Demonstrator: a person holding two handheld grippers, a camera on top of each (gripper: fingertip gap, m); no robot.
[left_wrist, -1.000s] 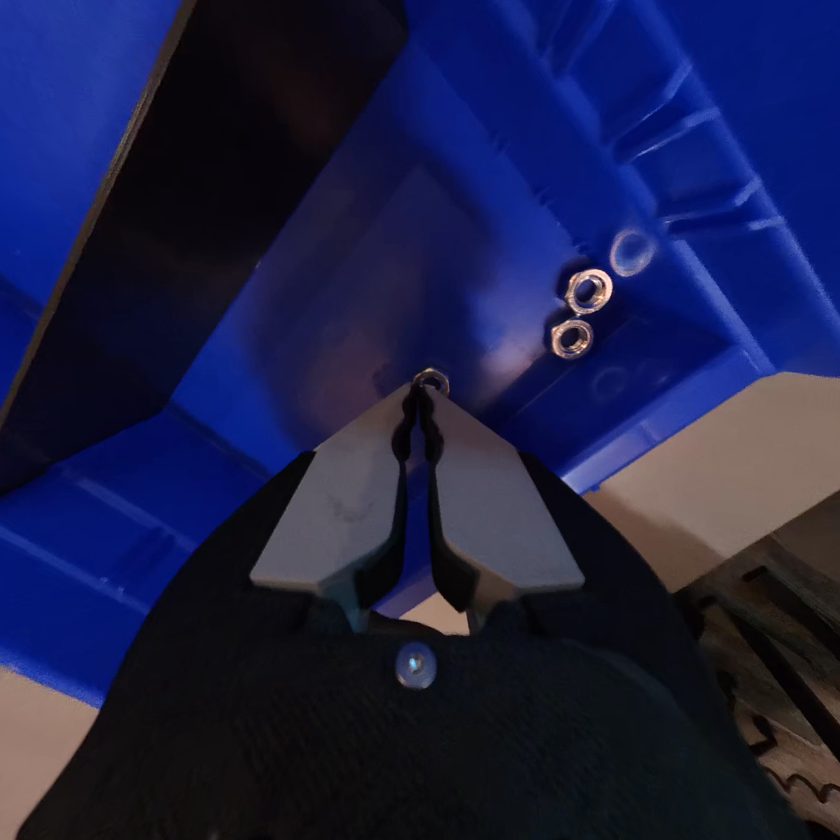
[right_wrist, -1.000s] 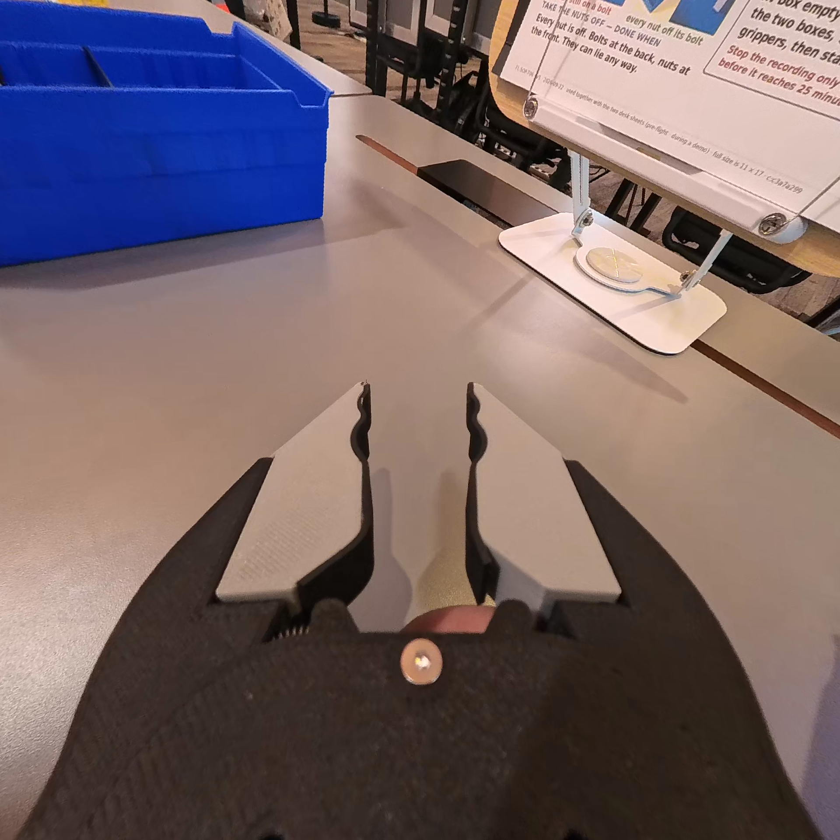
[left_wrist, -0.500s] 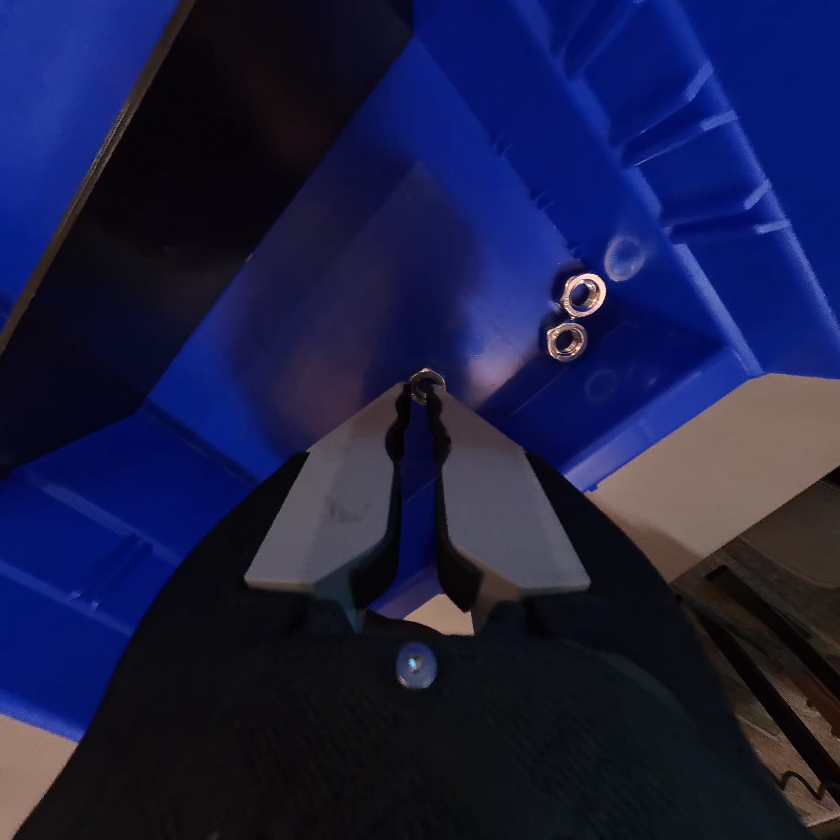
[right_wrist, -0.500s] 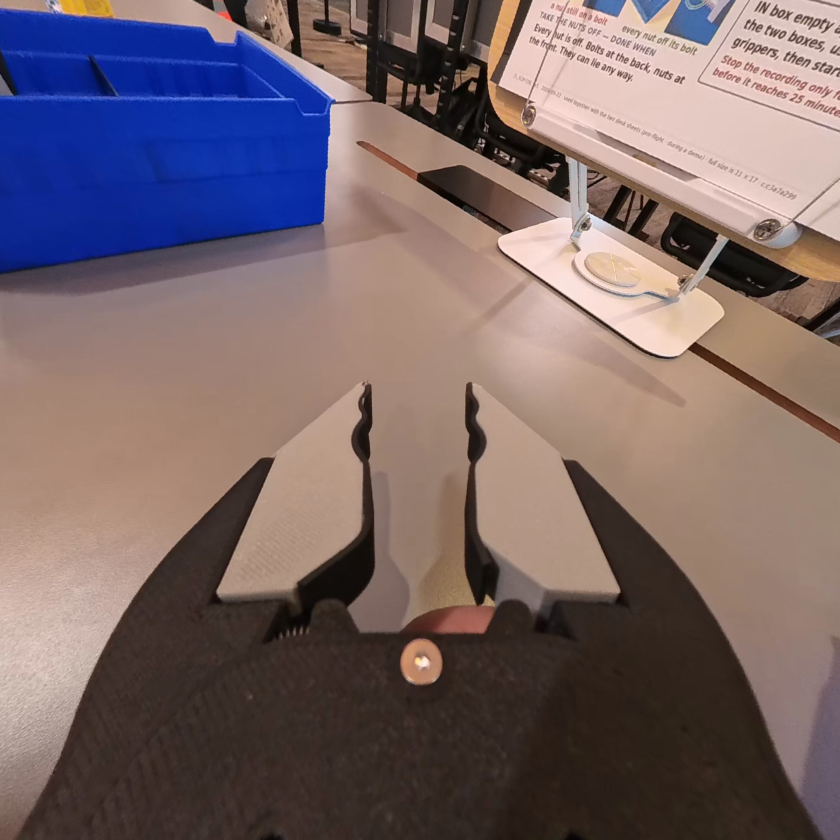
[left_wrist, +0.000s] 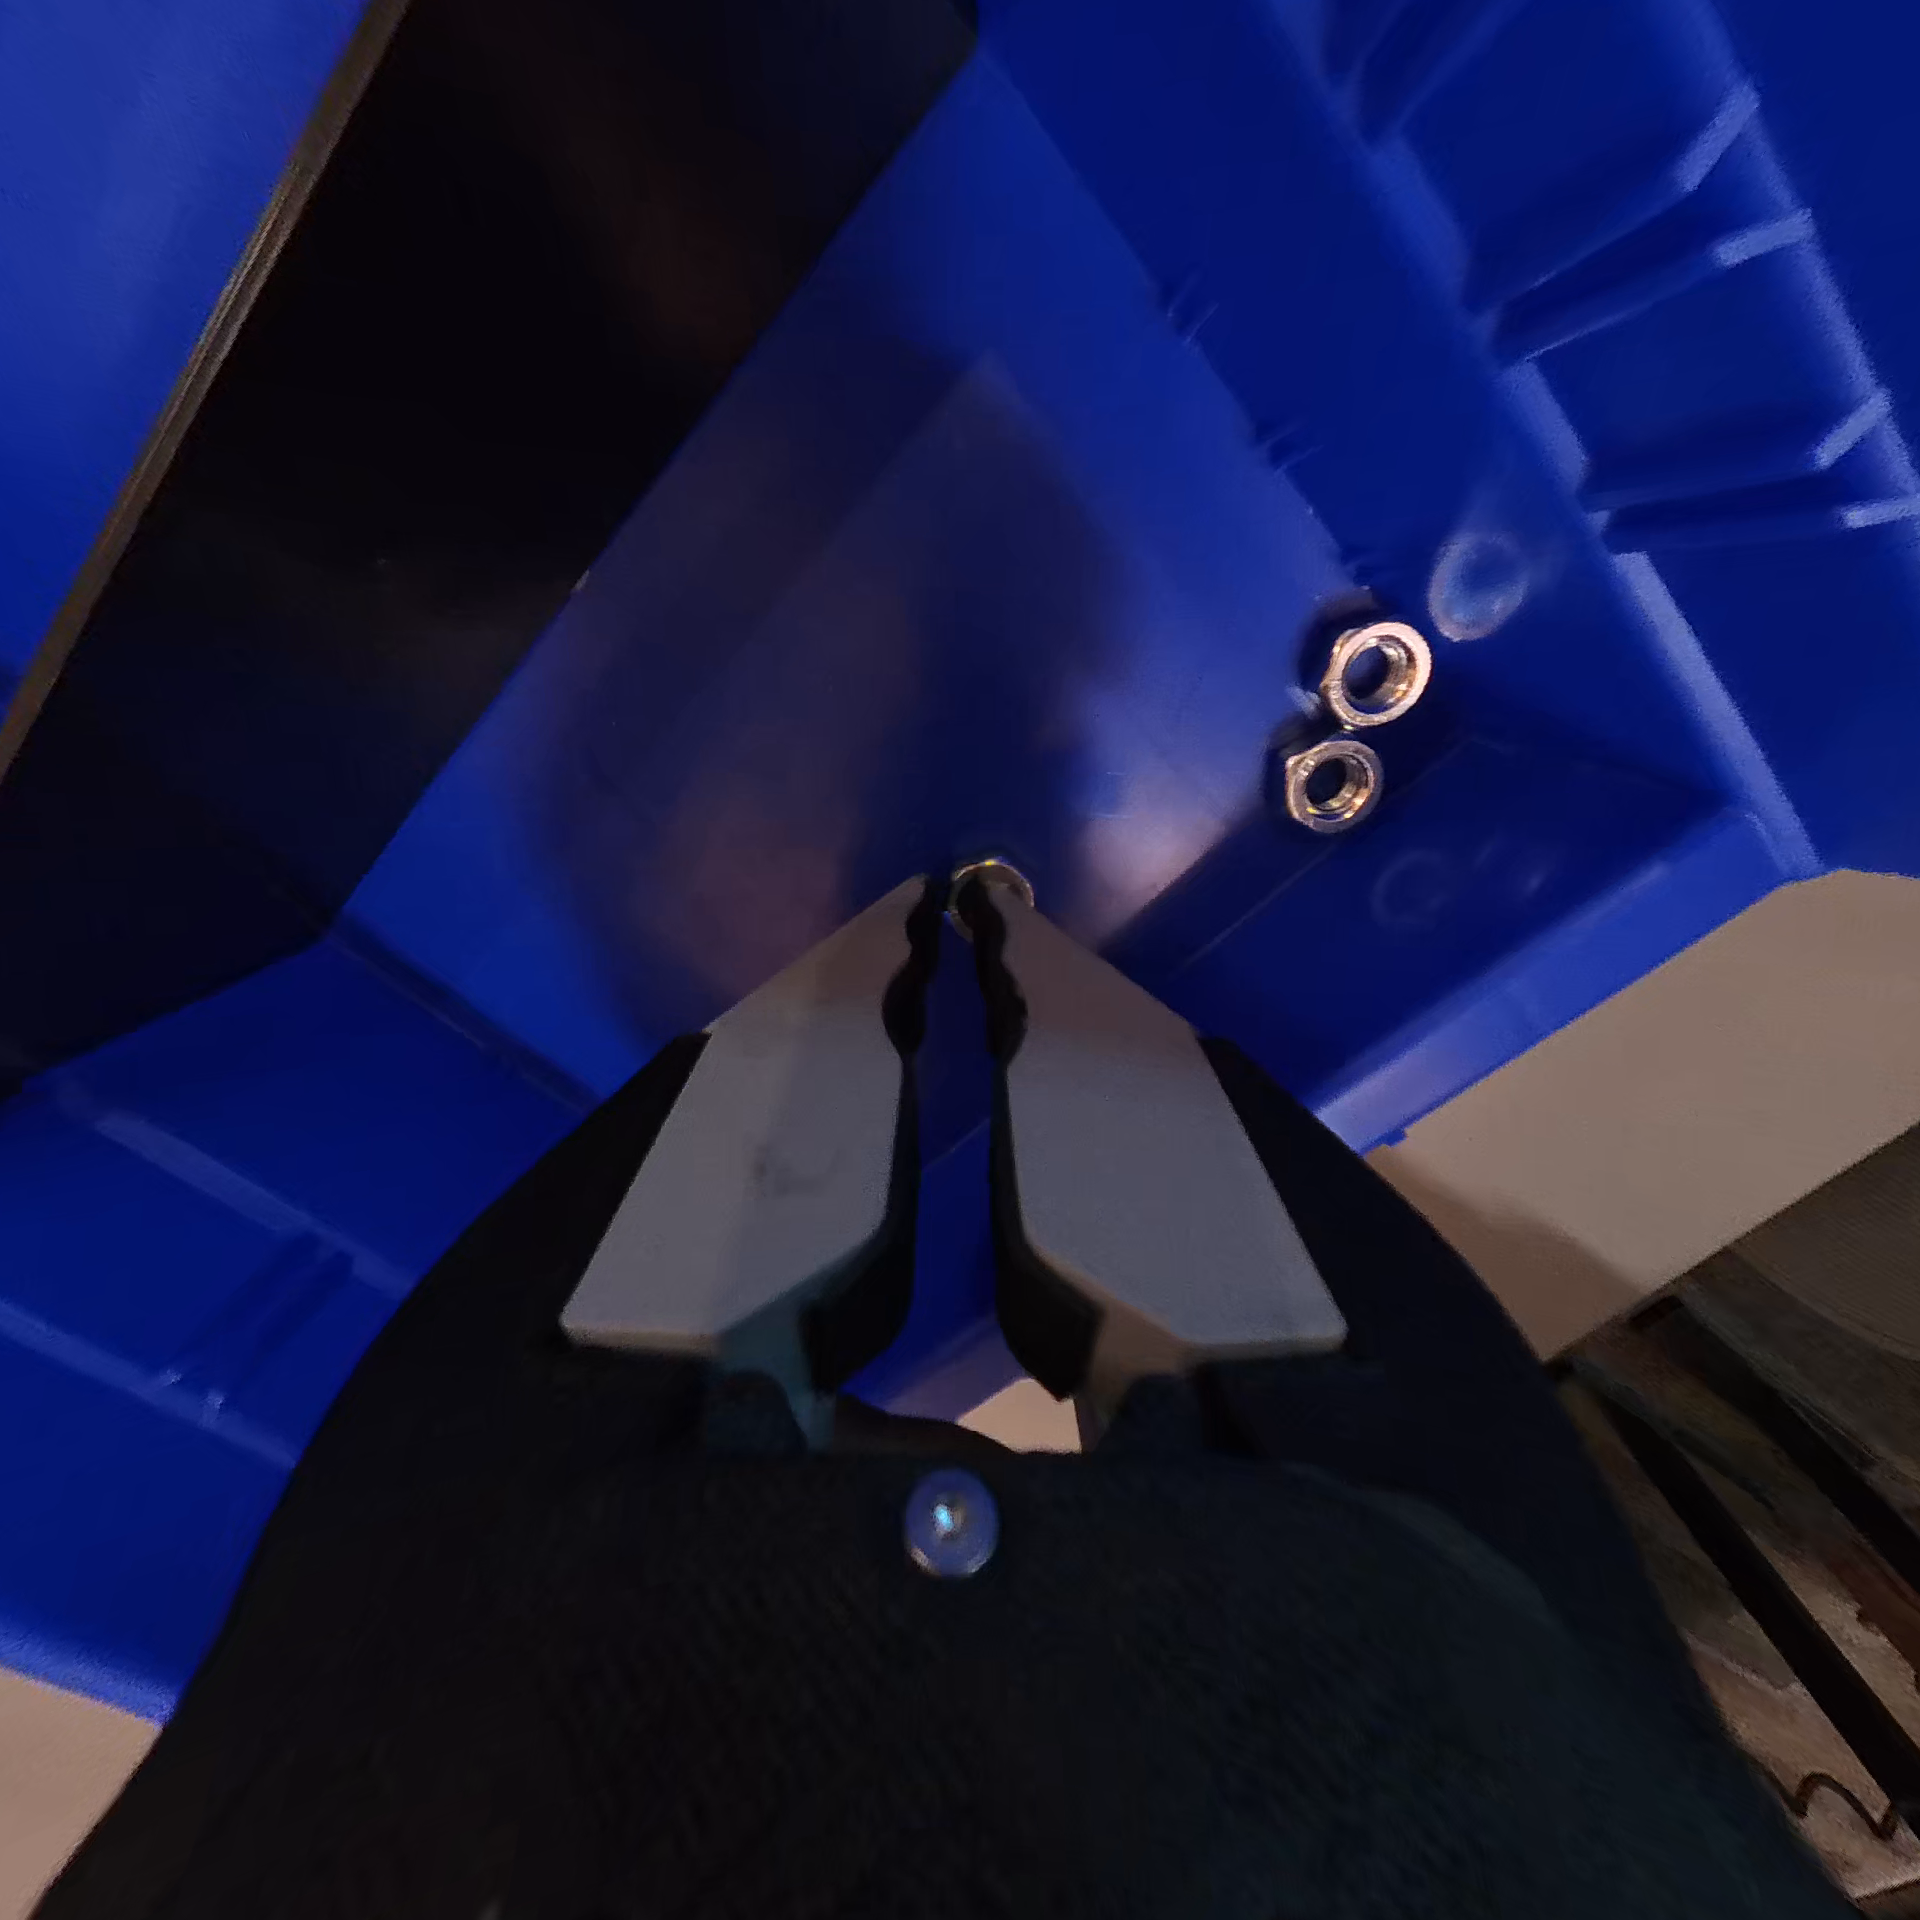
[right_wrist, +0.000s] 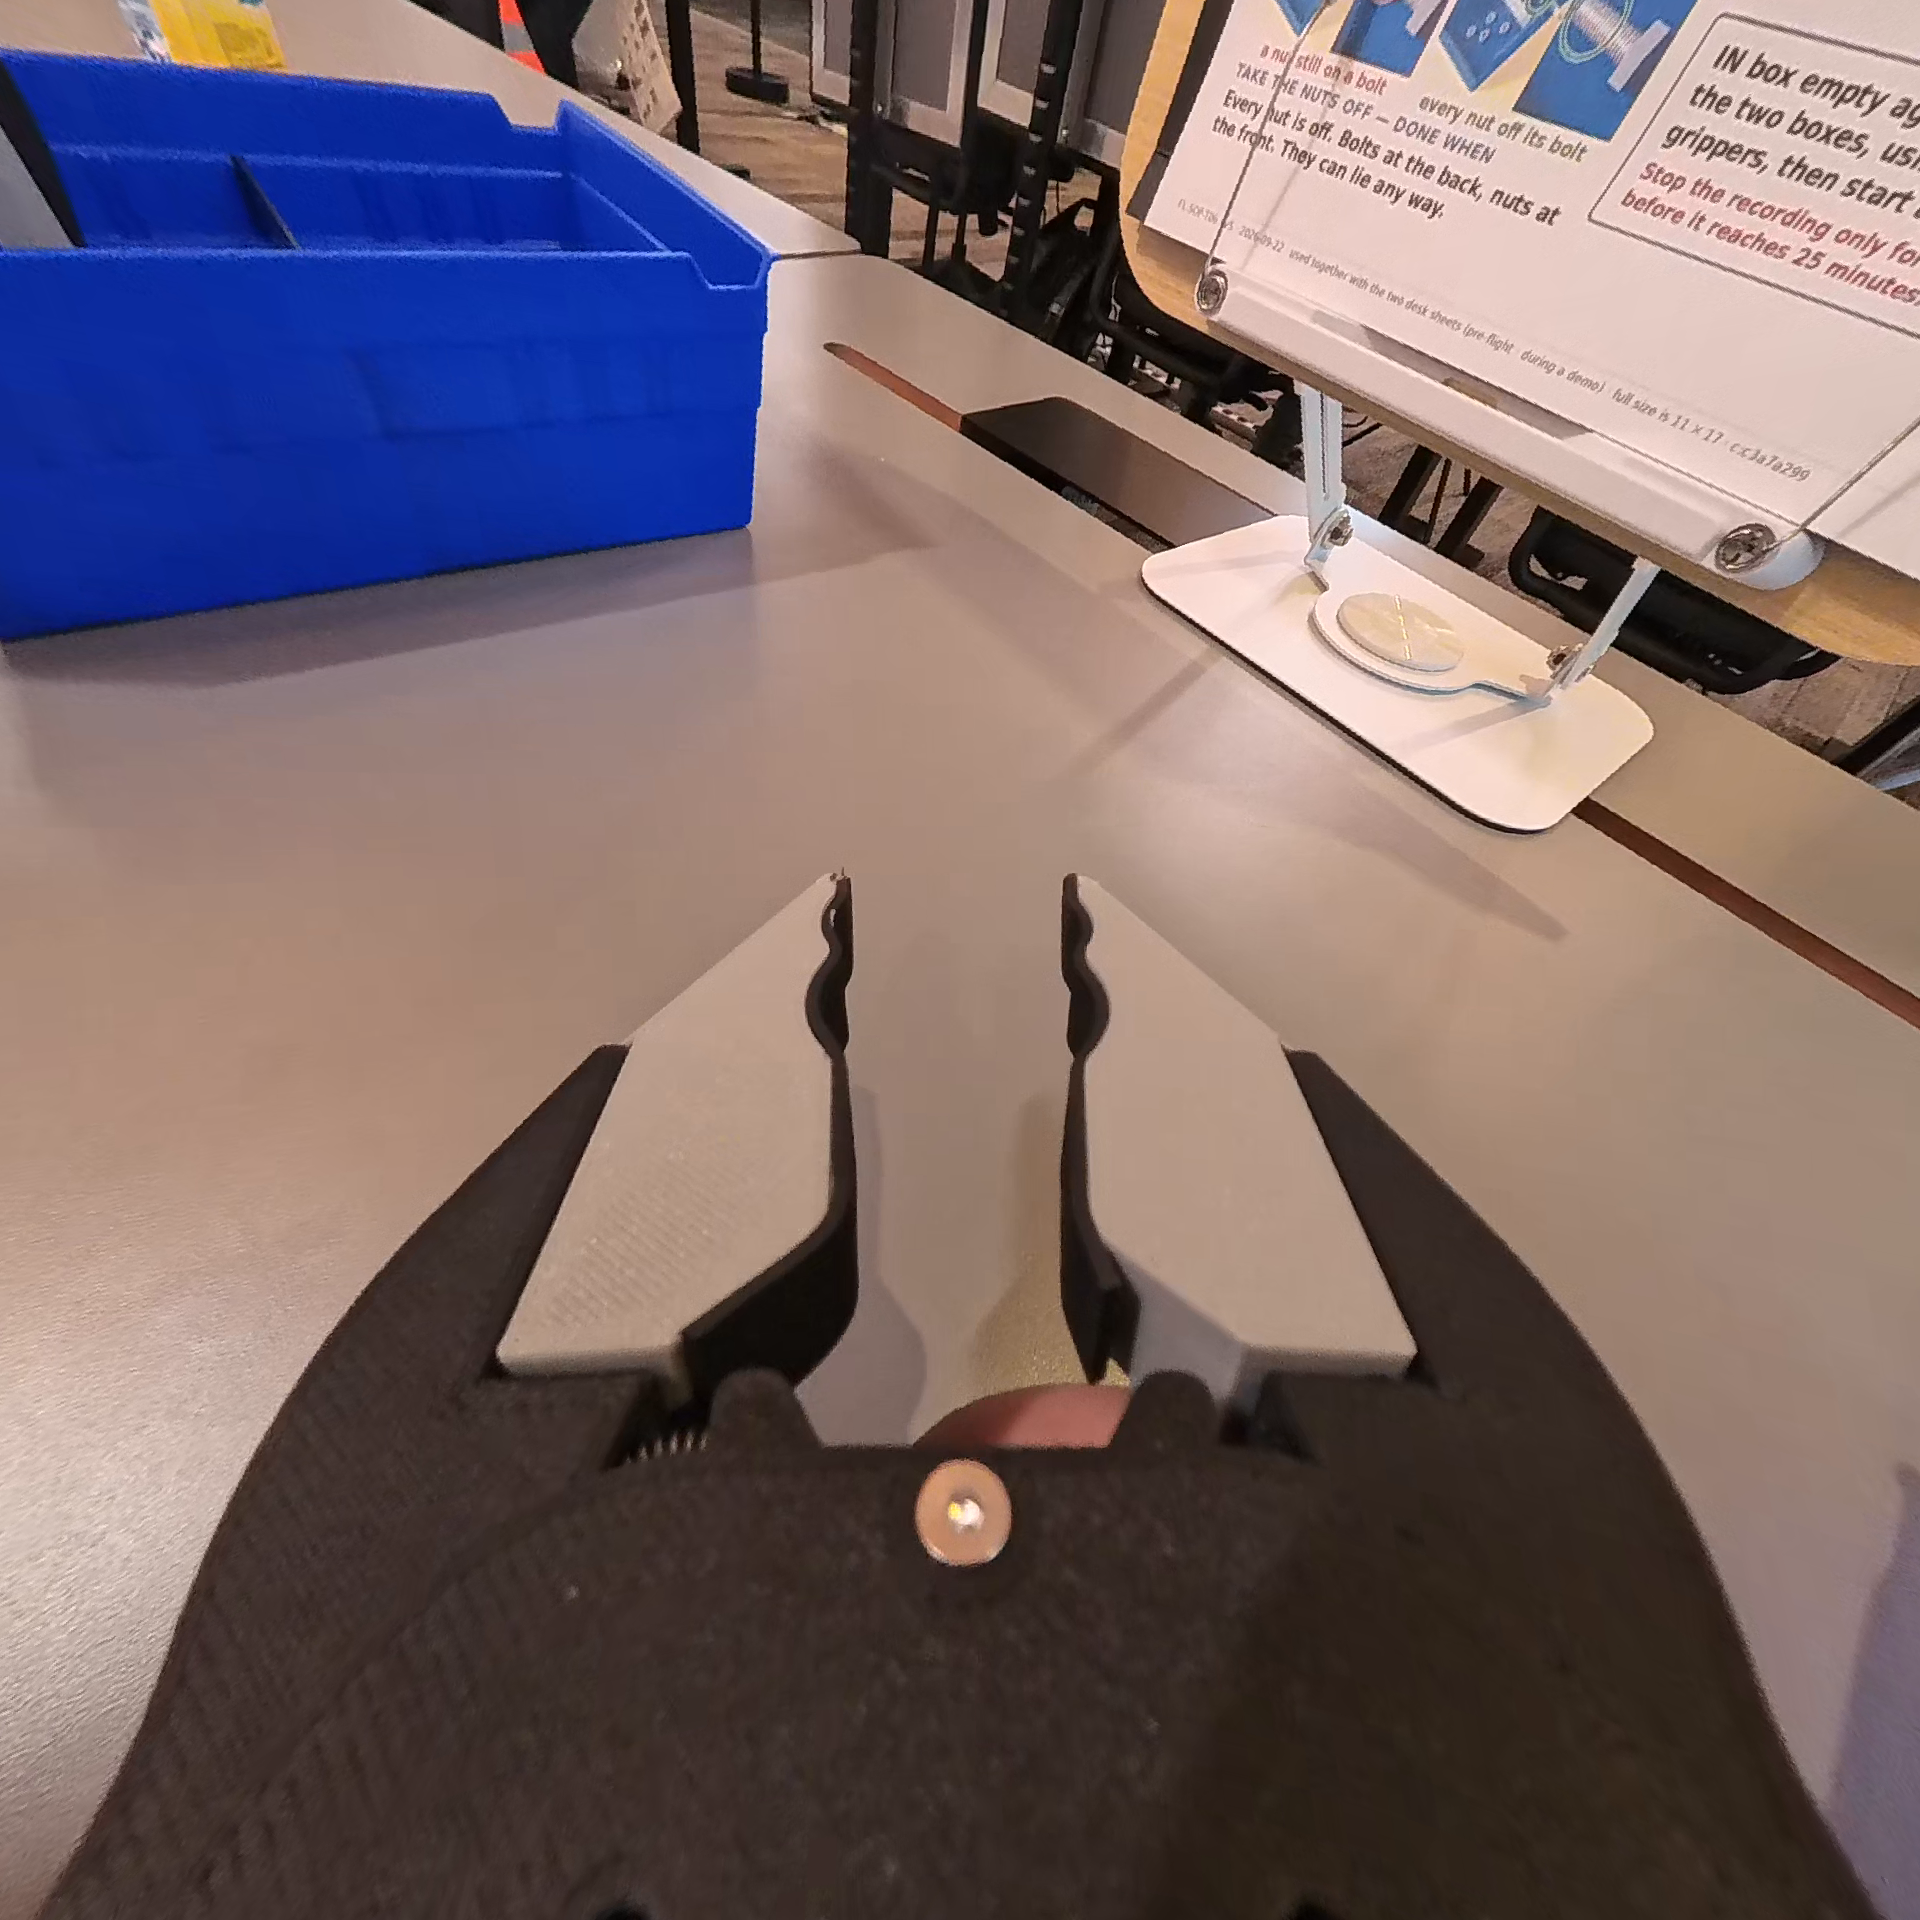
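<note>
My left gripper is down inside a blue plastic bin, shut on a small metal nut at its fingertips, close to the bin floor. Two more metal nuts lie side by side in the bin's corner to the right. A black divider stands to the upper left. My right gripper is open and empty, low over the grey table. The blue bin shows at the far left of the right wrist view.
A white document stand carrying a printed sheet stands on the table at the right. A black strip is set in the table behind it. The table edge runs next to the bin, with floor beyond. One gripper's finger ends stand about 40 centimetres off the other's.
The left gripper stays at the same spot in the bin, its fingers parting slightly then narrowing around the nut. The right gripper has drifted a little, still open.
</note>
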